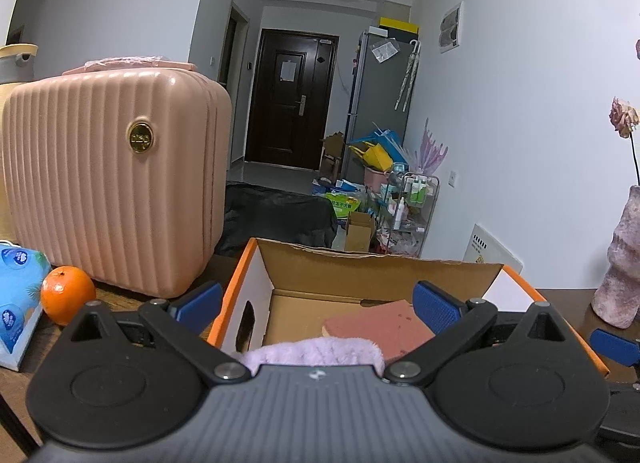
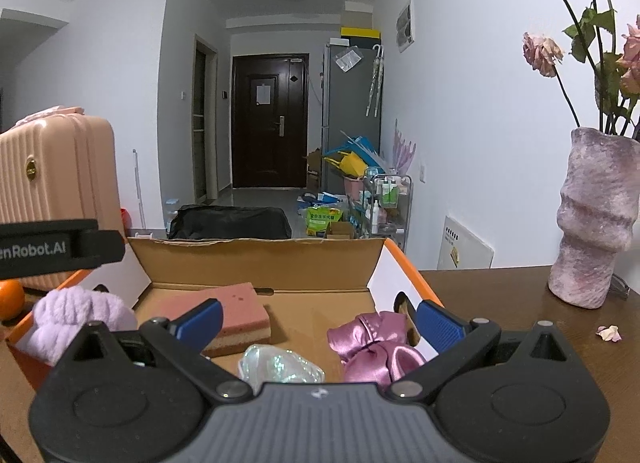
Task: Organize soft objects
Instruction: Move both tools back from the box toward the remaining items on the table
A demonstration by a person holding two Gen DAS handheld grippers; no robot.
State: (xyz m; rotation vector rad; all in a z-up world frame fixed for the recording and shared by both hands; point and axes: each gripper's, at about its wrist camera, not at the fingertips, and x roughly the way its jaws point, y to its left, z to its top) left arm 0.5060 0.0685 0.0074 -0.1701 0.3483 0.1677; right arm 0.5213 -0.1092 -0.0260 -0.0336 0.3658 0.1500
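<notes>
The pink suitcase (image 1: 116, 183) stands left of the open cardboard box (image 2: 256, 259). Inside the box lie a sponge (image 2: 236, 313), a satin scrunchie (image 2: 372, 347) and an iridescent one (image 2: 280, 369); fluffy lilac cloth (image 2: 76, 317) drapes its left edge. Both the left gripper (image 1: 316, 303) and right gripper (image 2: 318, 321) are spread wide, empty.

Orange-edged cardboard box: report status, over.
Left gripper open, right gripper open. Lilac fluffy cloth draped on the orange-edged cardboard box rim; pink sponge block and pink satin scrunchie inside. Nothing blocking.
</notes>
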